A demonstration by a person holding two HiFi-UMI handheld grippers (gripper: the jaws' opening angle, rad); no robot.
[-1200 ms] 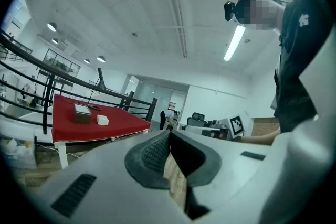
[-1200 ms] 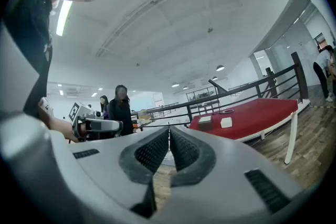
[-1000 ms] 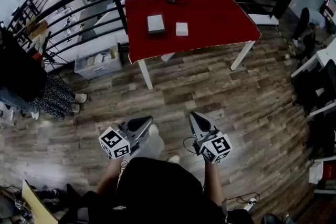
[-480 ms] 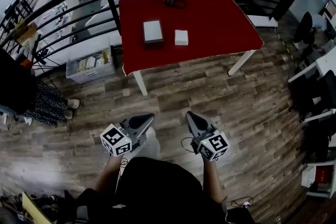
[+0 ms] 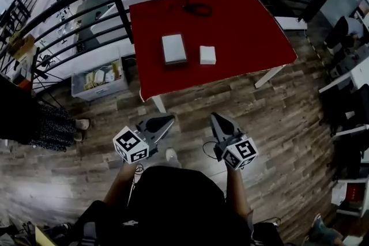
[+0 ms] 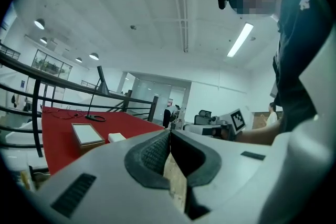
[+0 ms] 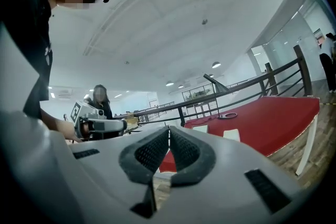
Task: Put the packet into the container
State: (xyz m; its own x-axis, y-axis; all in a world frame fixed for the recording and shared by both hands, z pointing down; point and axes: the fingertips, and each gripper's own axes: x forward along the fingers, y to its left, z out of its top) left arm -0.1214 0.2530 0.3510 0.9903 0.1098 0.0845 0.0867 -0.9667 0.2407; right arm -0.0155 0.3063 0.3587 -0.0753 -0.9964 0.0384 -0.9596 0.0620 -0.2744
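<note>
Two grippers, both closed, both empty. Left gripper [image 5: 169,119]: pads [image 6: 155,152] meet at the tip with nothing between them, and only floor [image 5: 277,118] shows through the gap lower down. Right gripper [image 5: 215,117]: same, pads [image 7: 150,151] together and nothing held. I see both held level, side by side in front of the person's body. They sit over the wood floor and short of the table's near edge.

Packet [image 5: 207,55]: small, white, lying flat on the red table [image 5: 248,26]. It is just right of the container [image 5: 174,49] with a narrow strip of red between them, so they don't touch. It is not in the container. The container is a shallow box with a pale top, flat on the table near the middle. Neither gripper is near either item.

Other stuff: a lamp base with a coiled cable [image 5: 197,8] sits at the table's far edge. A black railing [image 5: 75,20] curves behind and to the left of the table. A clear crate [image 5: 98,79] sits on the floor by the railing, left of the table. One bystander in dark clothes [image 5: 23,118] stands at the far left.
</note>
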